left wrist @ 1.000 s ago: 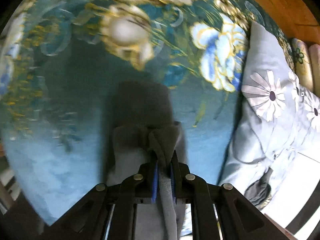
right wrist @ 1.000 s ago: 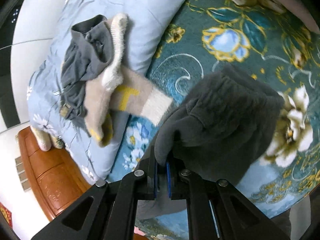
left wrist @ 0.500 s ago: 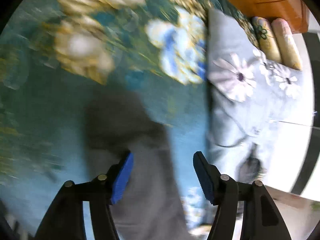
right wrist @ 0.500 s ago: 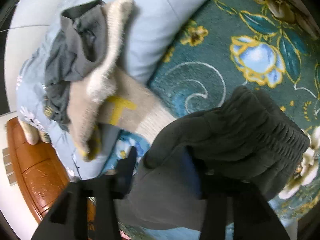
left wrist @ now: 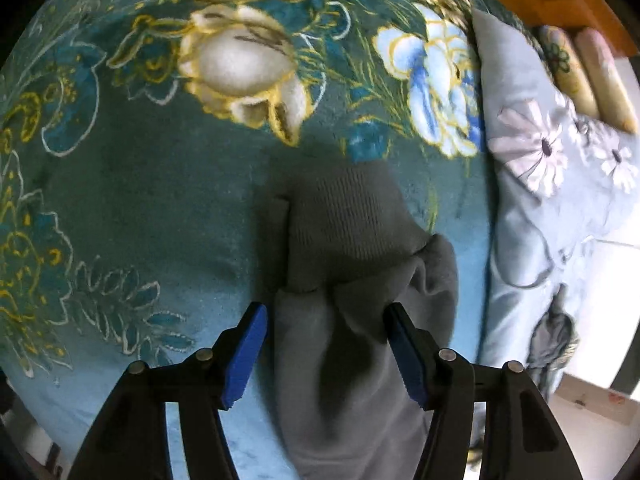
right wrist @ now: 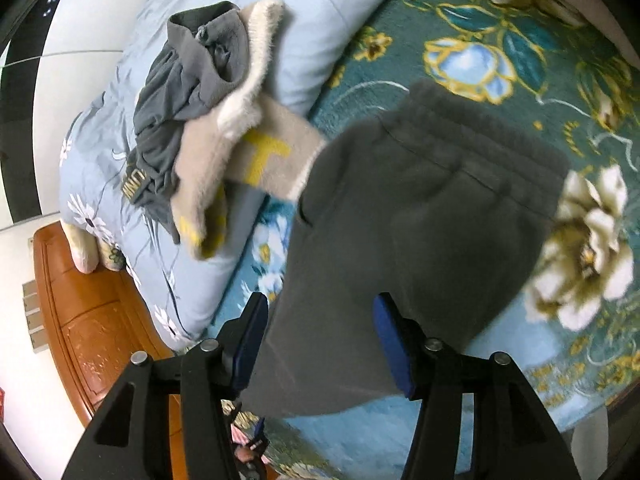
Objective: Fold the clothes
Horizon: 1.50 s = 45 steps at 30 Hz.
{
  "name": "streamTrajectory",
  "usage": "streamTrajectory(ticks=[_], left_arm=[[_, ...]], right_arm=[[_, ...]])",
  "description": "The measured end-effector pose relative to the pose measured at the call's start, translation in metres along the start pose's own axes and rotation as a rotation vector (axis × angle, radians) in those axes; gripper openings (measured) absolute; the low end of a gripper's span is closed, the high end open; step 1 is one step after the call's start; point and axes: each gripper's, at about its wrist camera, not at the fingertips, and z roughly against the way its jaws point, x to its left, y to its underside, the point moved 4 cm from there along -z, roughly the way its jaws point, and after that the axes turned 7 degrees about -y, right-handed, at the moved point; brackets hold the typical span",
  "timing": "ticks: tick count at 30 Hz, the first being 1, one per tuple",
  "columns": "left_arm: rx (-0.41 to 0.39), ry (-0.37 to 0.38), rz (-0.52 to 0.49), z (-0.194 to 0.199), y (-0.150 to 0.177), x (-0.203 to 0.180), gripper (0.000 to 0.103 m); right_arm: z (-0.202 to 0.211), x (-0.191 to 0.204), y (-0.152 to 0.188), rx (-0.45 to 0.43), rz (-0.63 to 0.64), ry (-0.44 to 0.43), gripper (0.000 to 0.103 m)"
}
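Grey sweatpants [right wrist: 420, 216] lie (folded) between each spread gripper, left [left wrist: 324, 356] and right [right wrist: 320, 344].

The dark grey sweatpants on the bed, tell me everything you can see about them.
The dark grey sweatpants look like thick, soft fleece. The right wrist view shows a gathered elastic waistband at the far end and a pocket slit on one side; the left wrist view shows a ribbed cuff folded over. They lie folded on the teal floral blanket, one edge overlapping a beige and yellow knit garment. The left claw and right claw are open, straddling the fabric without pinching it.
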Motion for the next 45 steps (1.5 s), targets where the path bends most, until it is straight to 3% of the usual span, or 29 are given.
streamTrajectory(ticks=[2,6,12,14,15,19,28,35,38,40,43,45], left_arm=[[-0.027,0.01,-0.005,0.008,-0.001,0.006,0.066],[-0.035,-0.051,-0.062,0.0,-0.009,0.013,0.066],[-0.043,-0.128,-0.222,-0.025,-0.017,-0.008,0.066],[-0.031,-0.124,-0.232,-0.033,-0.017,-0.011,0.066],[-0.031,-0.125,-0.229,-0.035,-0.017,-0.012,0.066],[-0.047,-0.136,-0.197,-0.041,-0.015,-0.011,0.066],[-0.043,-0.145,-0.159,-0.042,-0.011,-0.012,0.063],[-0.056,-0.189,-0.164,-0.044,-0.007,-0.015,0.063],[-0.064,-0.195,-0.153,-0.041,-0.003,-0.02,0.047],[-0.082,-0.207,-0.146,-0.036,0.001,-0.025,0.038],[-0.103,-0.222,-0.119,-0.029,0.007,-0.031,0.03],[-0.107,-0.205,-0.107,-0.02,0.01,-0.034,0.027]], right_arm=[[0.006,-0.002,0.004,-0.002,0.004,0.009,0.057],[0.013,-0.02,0.008,-0.023,-0.032,0.053,0.057],[0.01,-0.04,0.019,-0.011,-0.046,0.147,0.057],[0.01,-0.047,0.016,-0.022,-0.045,0.154,0.063],[0.011,-0.051,0.014,-0.036,-0.053,0.154,0.07],[0.014,-0.075,0.006,-0.113,-0.107,0.143,0.081],[0.005,-0.116,-0.034,-0.245,-0.199,0.1,0.081],[-0.004,-0.116,-0.053,-0.241,-0.225,0.101,0.081],[-0.009,-0.115,-0.06,-0.236,-0.235,0.102,0.07],[-0.004,-0.109,-0.062,-0.234,-0.231,0.112,0.048],[0.009,-0.092,-0.061,-0.24,-0.199,0.086,0.036],[0.018,-0.079,-0.06,-0.25,-0.168,0.062,0.034]])
